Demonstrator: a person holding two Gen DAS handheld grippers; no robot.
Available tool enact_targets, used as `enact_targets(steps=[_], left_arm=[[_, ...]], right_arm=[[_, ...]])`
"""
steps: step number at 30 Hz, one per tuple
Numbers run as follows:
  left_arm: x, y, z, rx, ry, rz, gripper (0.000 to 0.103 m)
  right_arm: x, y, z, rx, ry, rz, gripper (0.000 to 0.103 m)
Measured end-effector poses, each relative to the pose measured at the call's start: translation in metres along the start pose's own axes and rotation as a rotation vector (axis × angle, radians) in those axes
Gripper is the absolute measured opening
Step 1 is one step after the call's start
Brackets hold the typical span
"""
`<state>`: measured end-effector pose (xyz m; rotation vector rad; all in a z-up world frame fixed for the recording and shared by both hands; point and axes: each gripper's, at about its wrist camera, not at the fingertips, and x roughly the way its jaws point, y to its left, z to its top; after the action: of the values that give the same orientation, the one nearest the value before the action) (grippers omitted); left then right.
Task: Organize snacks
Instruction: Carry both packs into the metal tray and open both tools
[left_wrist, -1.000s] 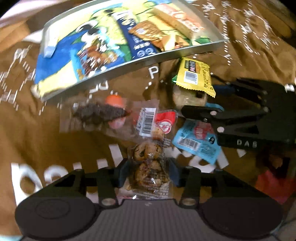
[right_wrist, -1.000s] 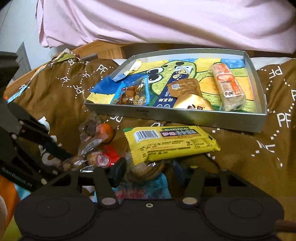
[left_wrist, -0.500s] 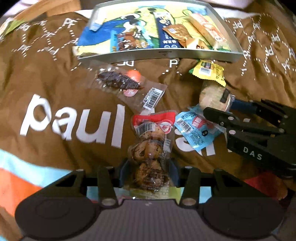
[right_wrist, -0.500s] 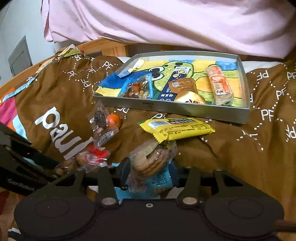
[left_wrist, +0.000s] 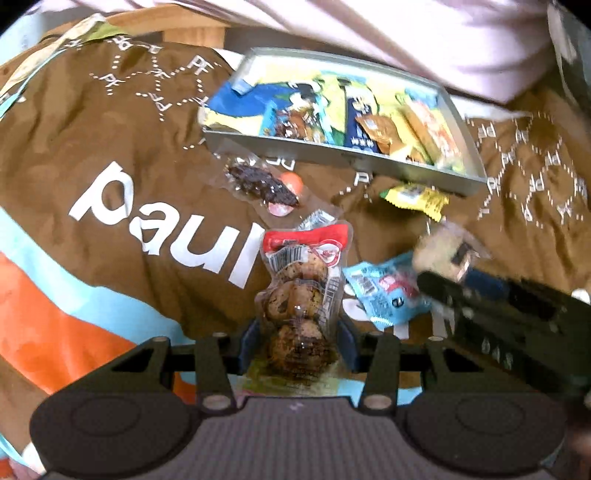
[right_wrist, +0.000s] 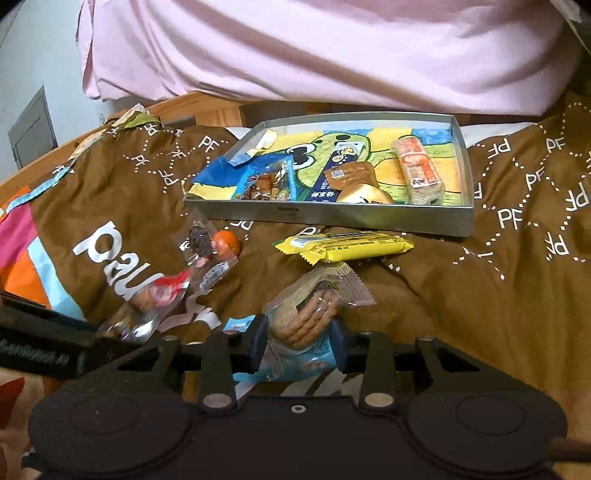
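Observation:
My left gripper (left_wrist: 297, 343) is shut on a clear pack of brown quail eggs with a red top (left_wrist: 300, 284) and holds it above the brown cloth; the pack also shows in the right wrist view (right_wrist: 147, 306). My right gripper (right_wrist: 297, 349) is shut on a clear cracker pack (right_wrist: 310, 314), seen blurred in the left wrist view (left_wrist: 441, 251). The grey metal tray (right_wrist: 332, 216) lies beyond, holding several snacks. A yellow bar (right_wrist: 343, 246), a dark snack pack with an orange ball (right_wrist: 210, 242) and a light-blue pack (left_wrist: 384, 291) lie on the cloth.
A brown printed cloth (right_wrist: 480, 314) covers the surface. Pink fabric (right_wrist: 332, 51) hangs behind the tray. A wooden edge (right_wrist: 207, 107) runs at the back left. The left gripper's body (right_wrist: 40, 343) sits at the right view's lower left.
Both grippers have risen and pulled back from the tray, each lifting its pack off the cloth. The cracker pack has come up off the light-blue pack.

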<state>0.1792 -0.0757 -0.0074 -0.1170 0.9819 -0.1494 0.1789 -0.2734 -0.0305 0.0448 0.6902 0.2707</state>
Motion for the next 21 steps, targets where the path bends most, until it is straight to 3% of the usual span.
enact_targets(steps=[11, 21], left_arm=[[-0.014, 0.002, -0.004, -0.036, -0.083, -0.008, 0.05], [-0.018, -0.011, 0.039, -0.011, -0.177, -0.02, 0.05]], right_arm=[[-0.028, 0.024, -0.005, -0.085, -0.074, -0.004, 0.035], [-0.046, 0.015, 0.014, -0.045, -0.217, -0.03, 0.035]])
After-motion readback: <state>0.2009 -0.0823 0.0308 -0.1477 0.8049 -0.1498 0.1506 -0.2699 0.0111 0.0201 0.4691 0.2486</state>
